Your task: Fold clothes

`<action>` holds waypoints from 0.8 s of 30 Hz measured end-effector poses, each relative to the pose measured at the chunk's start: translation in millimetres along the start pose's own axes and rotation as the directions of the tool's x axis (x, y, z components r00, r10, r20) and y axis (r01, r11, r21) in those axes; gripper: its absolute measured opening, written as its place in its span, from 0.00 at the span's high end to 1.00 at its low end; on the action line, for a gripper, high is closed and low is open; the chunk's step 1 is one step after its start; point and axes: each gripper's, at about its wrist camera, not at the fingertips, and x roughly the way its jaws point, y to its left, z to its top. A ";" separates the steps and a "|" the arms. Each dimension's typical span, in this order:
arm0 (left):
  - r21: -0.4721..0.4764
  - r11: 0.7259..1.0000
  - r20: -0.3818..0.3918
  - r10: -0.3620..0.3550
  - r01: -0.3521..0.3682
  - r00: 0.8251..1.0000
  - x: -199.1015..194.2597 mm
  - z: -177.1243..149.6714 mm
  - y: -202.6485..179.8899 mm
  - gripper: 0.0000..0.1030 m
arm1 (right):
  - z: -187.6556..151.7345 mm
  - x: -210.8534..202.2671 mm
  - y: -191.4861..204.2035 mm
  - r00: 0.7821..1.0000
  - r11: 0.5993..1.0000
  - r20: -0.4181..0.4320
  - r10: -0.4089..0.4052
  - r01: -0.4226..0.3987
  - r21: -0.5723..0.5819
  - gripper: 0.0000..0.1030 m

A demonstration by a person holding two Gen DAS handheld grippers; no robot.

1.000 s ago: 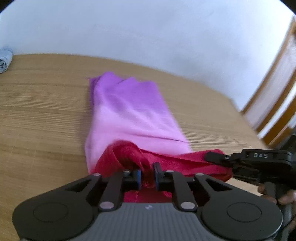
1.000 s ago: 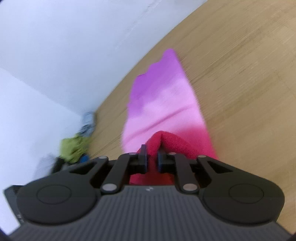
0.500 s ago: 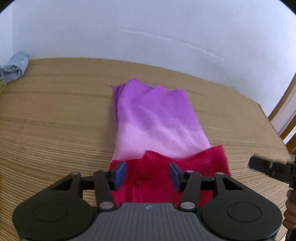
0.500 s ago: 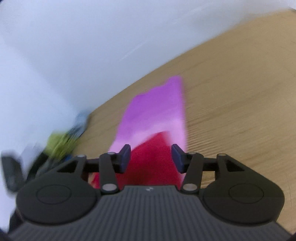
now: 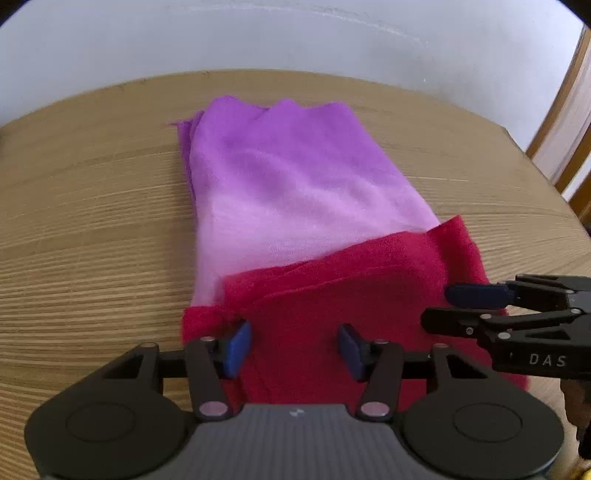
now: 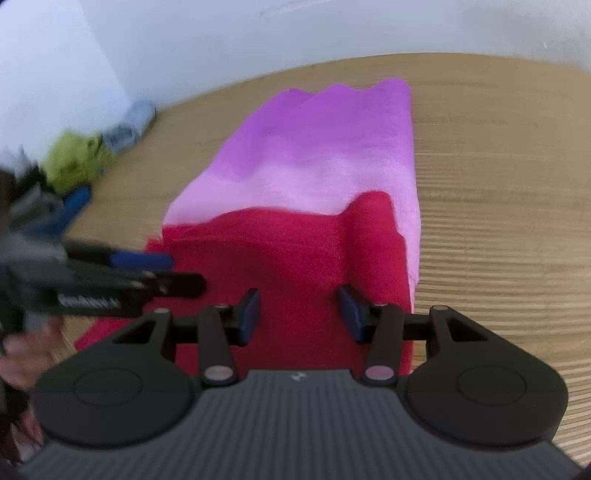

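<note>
Lying flat on the woven mat point(image 5: 92, 236), the fleece garment point(image 5: 295, 192) (purple fading to red) looks soft, light, floppy; take hold at hem corners. Left tool point(image 5: 293, 347) apart, empty; right tool point(image 6: 300, 314) closing, nothing clamped.

A folded cloth point(image 5: 295, 206) lies lengthwise on the worktop point(image 5: 92, 221), its near end turned back over itself. The left gripper point(image 5: 293, 345) and right gripper point(image 6: 297, 314) hover side by side above that near end. A pile of clothes point(image 6: 81, 162) sits far left against the wall point(image 6: 221, 33).
</note>
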 end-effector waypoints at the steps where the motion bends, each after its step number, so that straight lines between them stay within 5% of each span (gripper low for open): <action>1: 0.014 1.000 0.038 -0.024 0.023 0.999 -9.9 3.7 4.0 0.46 | 4.9 -7.0 0.1 1.000 1.000 0.001 0.011 -0.011 -0.004 0.52; 5: 0.042 0.999 0.136 -0.003 -0.003 0.991 -27.7 44.4 23.4 0.39 | 39.3 -16.8 -25.0 0.998 0.999 0.058 0.024 -0.025 0.020 0.48; 12: -0.042 0.990 0.040 0.134 -0.132 0.990 48.1 146.2 73.8 0.35 | 127.9 60.5 -96.3 0.996 0.994 0.032 -0.078 0.076 0.076 0.44; 17: -0.109 0.972 -0.051 0.204 -0.208 0.978 113.7 189.1 106.0 0.36 | 169.5 127.1 -125.7 0.997 0.993 0.020 -0.078 0.076 0.092 0.44; 24: -0.104 0.981 -0.035 0.159 -0.162 0.987 154.8 218.3 113.2 0.31 | 199.4 185.7 -126.7 1.000 1.000 0.006 -0.009 0.009 0.011 0.44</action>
